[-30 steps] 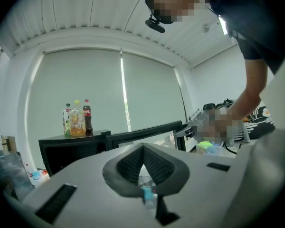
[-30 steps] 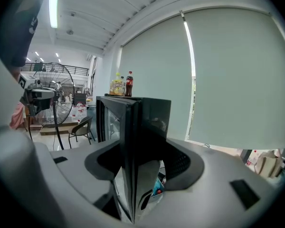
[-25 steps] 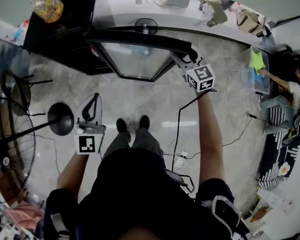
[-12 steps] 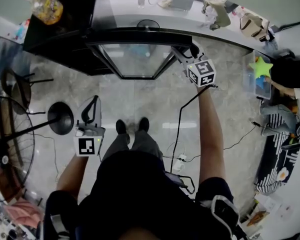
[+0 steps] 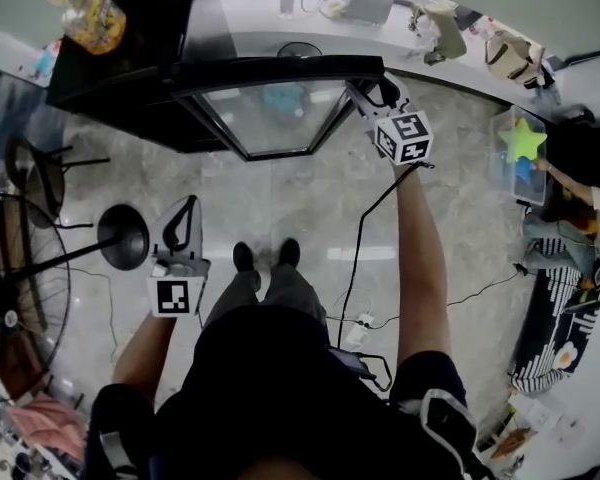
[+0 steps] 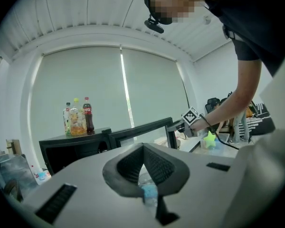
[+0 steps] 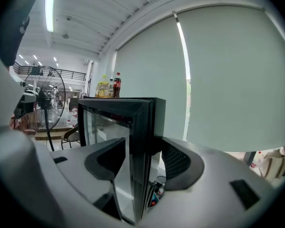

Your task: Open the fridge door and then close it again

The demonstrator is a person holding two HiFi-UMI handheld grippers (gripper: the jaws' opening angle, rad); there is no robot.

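Two grippers were in use, one per hand. Left gripper (image 5: 187, 203) was fully closed with nothing between its jaws; in the left gripper view (image 6: 143, 151) the two pads met at the tip. It was held low and near the person's body on a bent left forearm (image 5: 145, 343), pointing forward and roughly level, well apart from the fridge.

One fridge (image 5: 130, 78) stood ahead, a black cabinet with three bottles (image 6: 77, 118) on its top. One standing fan (image 5: 120, 236) stood on the floor to its left. The single glass fridge door (image 5: 280, 118) stood open, swung out from the cabinet, with its free edge on the right side.

Right gripper (image 5: 372, 93) was at that free edge, carried on a right arm (image 5: 420, 258) stretched nearly straight forward. Its jaws stood wide and had just been closing. In the right gripper view (image 7: 142, 151) the upright black edge of the door (image 7: 141, 122) filled the gap, with one pad against the glass face and the other against the outer side of the frame.
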